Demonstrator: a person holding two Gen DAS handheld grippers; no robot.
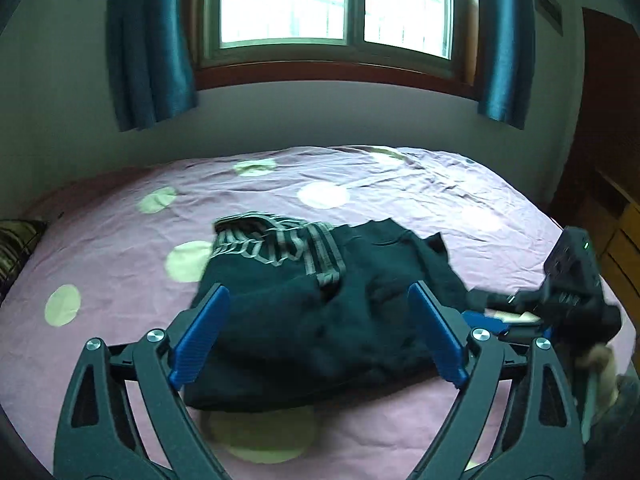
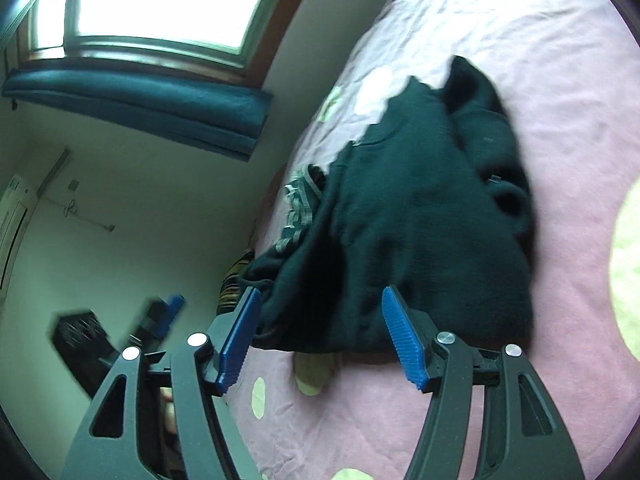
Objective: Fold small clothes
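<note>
A dark garment with grey stripes and lettering lies bunched on the pink bed sheet. My left gripper is open, its blue pads on either side of the garment's near edge, just above it. My right gripper is open over the garment in the right wrist view, its pads spread at the cloth's near edge. The right gripper also shows at the right of the left wrist view, low by the garment's side. The left gripper shows blurred at the lower left of the right wrist view.
The bed sheet has pale green and white dots. A window with teal curtains is behind the bed. A striped pillow lies at the bed's left edge. Wooden furniture stands at the right.
</note>
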